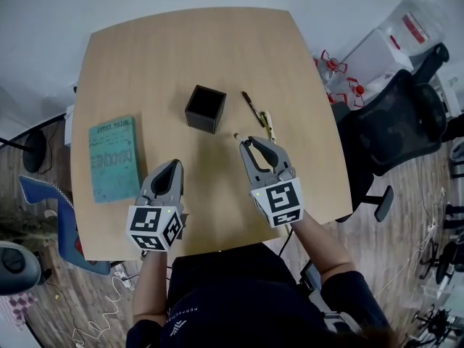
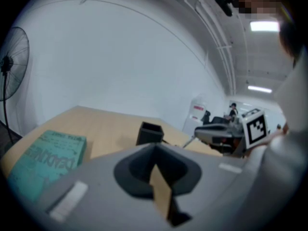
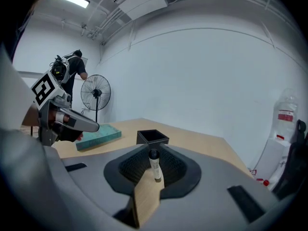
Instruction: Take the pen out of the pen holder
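We saw the right gripper [image 1: 249, 142] closed on the pen [image 3: 154, 165]. Its jaws were only a narrow gap apart, pinching the white barrel between their tips. In the right gripper view the pen ran along the line of the jaws, with its black end [image 3: 153, 154] leading and aimed at the pen holder [image 3: 152, 137] beyond. From the head view only a short pale stub of the pen [image 1: 237, 135] showed past the fingertips, angled up and left toward the holder, so the long axis lay roughly in line with the gripper rather than across it.

The pen was clear of the pen holder [image 1: 204, 109] — out in the air above the table [image 1: 159, 56], to the holder's right and nearer the person. The holder stood upright near the middle of the tabletop.

The left gripper [image 1: 175, 164] hung over the near part of the table with its jaws brought together at the tips and nothing between them. It was beside the right gripper and apart from it.

A teal book [image 1: 114, 158] lay flat near the table's left edge. Right of the holder, a dark pen [image 1: 251, 107] and a yellowish pen [image 1: 267, 125] lay on the wood — both slanting from upper left to lower right.
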`<state>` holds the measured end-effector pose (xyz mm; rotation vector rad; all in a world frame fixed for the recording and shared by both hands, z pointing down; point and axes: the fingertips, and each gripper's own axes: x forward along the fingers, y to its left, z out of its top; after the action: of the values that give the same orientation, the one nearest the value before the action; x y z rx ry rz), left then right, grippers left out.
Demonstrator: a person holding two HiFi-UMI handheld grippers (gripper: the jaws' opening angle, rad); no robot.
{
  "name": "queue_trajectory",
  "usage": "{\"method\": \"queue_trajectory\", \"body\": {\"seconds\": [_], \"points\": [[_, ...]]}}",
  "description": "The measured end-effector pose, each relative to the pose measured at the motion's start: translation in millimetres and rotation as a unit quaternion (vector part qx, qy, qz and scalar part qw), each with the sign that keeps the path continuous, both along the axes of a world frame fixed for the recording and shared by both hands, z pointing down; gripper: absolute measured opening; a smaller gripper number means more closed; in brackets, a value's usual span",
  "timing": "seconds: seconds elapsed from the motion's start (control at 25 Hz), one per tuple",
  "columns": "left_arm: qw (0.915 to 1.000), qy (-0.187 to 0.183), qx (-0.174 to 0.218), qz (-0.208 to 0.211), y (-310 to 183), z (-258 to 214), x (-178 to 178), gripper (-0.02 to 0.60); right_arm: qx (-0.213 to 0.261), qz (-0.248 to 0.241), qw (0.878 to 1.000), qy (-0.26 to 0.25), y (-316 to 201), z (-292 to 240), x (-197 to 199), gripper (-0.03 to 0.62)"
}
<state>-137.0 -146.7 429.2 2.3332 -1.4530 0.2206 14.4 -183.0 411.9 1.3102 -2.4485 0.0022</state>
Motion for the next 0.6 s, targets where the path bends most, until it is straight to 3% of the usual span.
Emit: {"method": "queue_trajectory", "body": {"seconds": [0.6], "points": [[0.9986, 0.009, -0.024, 0.046, -2, 22, 26, 0.005, -0.052, 0.035, 0.998, 0.004, 32, 53, 27, 0.06]]}}
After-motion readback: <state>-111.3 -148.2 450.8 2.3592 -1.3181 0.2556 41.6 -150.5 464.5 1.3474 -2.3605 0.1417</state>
